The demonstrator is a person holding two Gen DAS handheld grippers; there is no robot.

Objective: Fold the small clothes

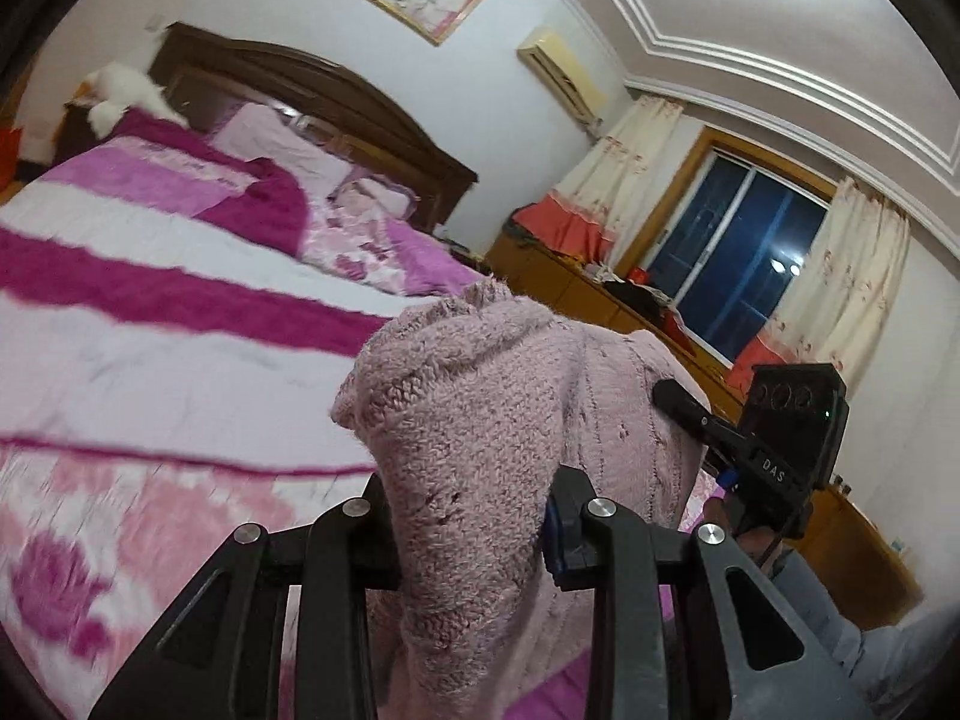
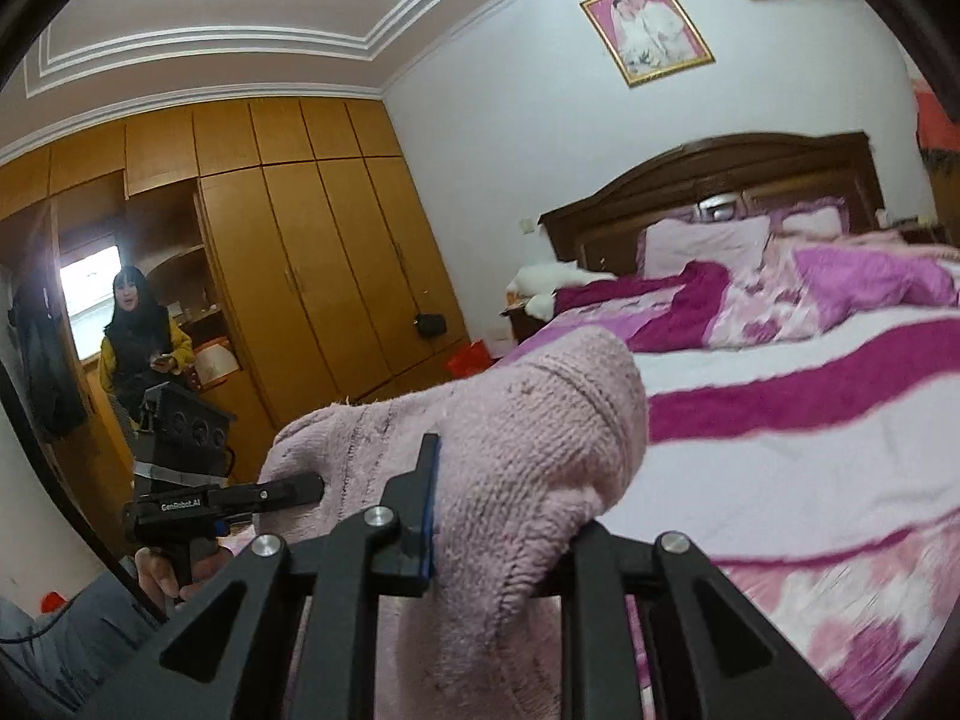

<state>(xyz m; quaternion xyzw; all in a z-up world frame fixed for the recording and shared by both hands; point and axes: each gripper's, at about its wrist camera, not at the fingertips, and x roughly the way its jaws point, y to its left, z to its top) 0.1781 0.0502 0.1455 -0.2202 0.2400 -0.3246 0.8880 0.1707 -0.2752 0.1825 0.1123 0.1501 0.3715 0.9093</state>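
Note:
A pale pink knitted garment (image 1: 480, 420) hangs lifted above the bed, held by both grippers. My left gripper (image 1: 474, 528) is shut on one part of it, the knit bunched between its fingers. In the left wrist view my right gripper (image 1: 678, 396) grips the garment's far edge. In the right wrist view my right gripper (image 2: 498, 516) is shut on the pink knit (image 2: 540, 438), which drapes over its fingers. My left gripper (image 2: 312, 489) shows there at the left, clamped on the garment's other side.
The bed (image 1: 150, 312) has a pink, white and magenta striped blanket, pillows (image 2: 702, 246) and a dark wooden headboard (image 2: 720, 174). A wooden wardrobe (image 2: 312, 264) stands at the left, a person (image 2: 135, 336) beside it. A low cabinet under a window (image 1: 738, 252) carries clutter.

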